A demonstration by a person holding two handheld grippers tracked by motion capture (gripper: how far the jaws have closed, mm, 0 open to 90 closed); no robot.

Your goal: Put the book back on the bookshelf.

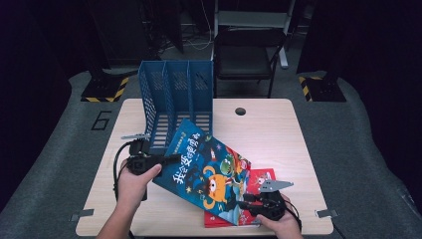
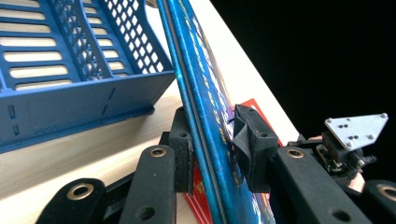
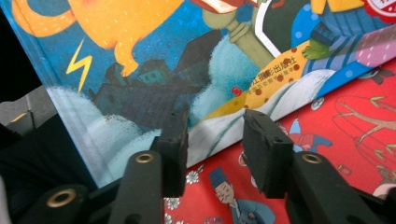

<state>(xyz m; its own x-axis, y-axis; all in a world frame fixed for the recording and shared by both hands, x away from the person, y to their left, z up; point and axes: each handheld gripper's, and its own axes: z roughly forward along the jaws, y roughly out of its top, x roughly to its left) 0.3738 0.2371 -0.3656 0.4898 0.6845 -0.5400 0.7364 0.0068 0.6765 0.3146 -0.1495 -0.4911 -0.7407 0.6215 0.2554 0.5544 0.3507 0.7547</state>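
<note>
Jaws of the left gripper (image 2: 212, 149) clamp the blue picture book's (image 1: 206, 169) edge; the right gripper (image 3: 215, 154) stands unclenched.
The book tilts up off the table (image 1: 278, 129), resting on a red book (image 1: 261, 179), beside the blue file rack (image 1: 174, 99).

dark lab: taped stands (image 1: 103, 88), numbered floor (image 1: 101, 120), lone table (image 1: 268, 130).

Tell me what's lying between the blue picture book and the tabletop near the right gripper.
A red book lies flat there, under the blue picture book's lower corner; the high view and right gripper view show it.
</note>
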